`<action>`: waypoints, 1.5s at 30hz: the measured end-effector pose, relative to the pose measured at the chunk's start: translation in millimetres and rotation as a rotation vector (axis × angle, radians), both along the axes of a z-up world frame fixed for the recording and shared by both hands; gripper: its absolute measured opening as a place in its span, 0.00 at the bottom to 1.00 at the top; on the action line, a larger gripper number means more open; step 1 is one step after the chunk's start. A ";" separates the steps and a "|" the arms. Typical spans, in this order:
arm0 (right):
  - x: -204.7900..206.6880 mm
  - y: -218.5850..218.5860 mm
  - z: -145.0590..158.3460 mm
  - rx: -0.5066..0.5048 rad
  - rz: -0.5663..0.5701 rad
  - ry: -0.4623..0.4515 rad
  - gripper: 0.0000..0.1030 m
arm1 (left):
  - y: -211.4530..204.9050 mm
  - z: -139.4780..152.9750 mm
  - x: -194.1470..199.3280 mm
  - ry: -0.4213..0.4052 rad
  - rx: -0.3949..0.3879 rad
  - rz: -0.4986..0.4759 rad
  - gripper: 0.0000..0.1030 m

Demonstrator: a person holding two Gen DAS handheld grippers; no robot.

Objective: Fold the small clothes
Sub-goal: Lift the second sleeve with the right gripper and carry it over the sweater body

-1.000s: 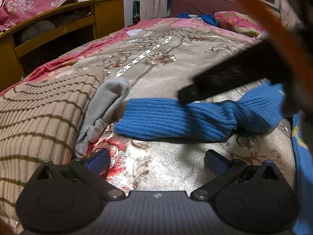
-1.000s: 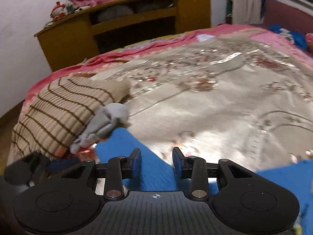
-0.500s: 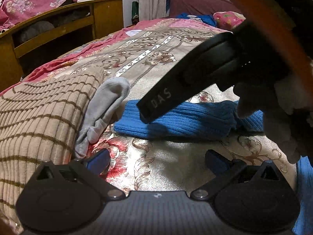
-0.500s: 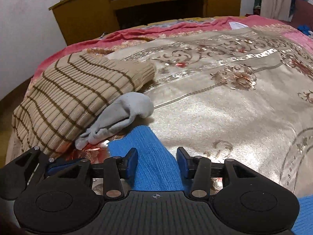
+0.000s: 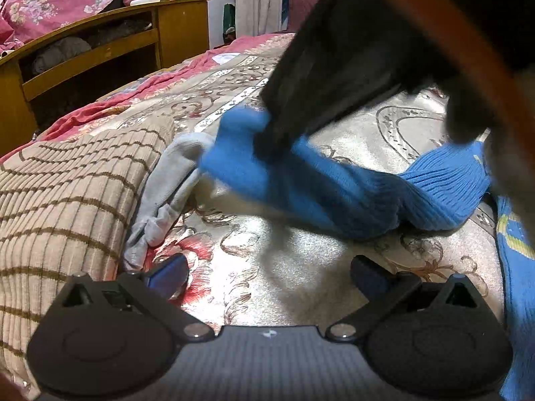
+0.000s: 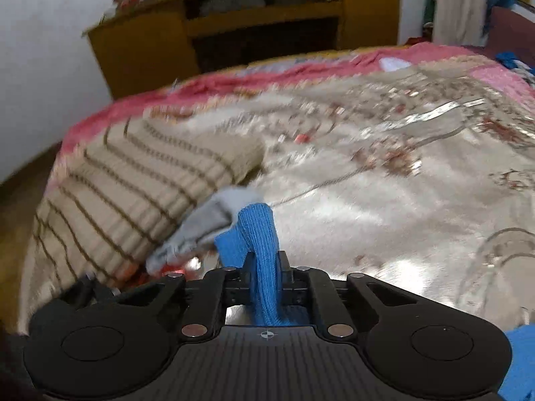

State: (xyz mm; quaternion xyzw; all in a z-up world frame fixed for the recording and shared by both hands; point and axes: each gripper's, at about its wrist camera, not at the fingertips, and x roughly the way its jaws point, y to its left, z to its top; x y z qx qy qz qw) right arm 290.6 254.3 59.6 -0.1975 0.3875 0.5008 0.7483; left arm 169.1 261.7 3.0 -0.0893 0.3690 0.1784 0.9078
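The right tongs point(image 6: 265, 275) are pinching the blue sleeve point(image 6: 259, 234), its end lifted off the bedspread point(image 6: 384, 207). The left tongs point(image 5: 267, 270) hang spread wide over the bedspread. A grey sock point(image 5: 167, 193) lies just beside the sleeve, against a striped sweater point(image 5: 67, 193).

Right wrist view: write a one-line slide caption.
Right claw shut on the blue knit sleeve, lifting it above the bedspread beside a grey sock.

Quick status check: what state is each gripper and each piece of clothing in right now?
right gripper: shut on the blue sleeve
blue sleeve: end lifted off the bedspread
left gripper: open, empty
grey sock: crumpled, lying loose
striped sweater: lying flat
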 end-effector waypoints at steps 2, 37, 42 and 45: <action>6.9 -11.5 15.6 0.041 -0.046 -0.007 0.08 | -1.7 1.1 0.3 -0.007 -0.002 -0.004 1.00; 89.5 -282.7 108.5 0.417 -0.805 -0.055 0.07 | -60.3 7.2 3.8 -0.118 0.072 -0.177 1.00; 93.1 -331.0 102.2 0.432 -0.906 -0.051 0.07 | -67.1 6.3 3.1 -0.121 0.086 -0.196 1.00; 96.9 -358.9 95.1 0.447 -0.971 -0.038 0.07 | -73.8 5.6 2.4 -0.121 0.088 -0.215 1.00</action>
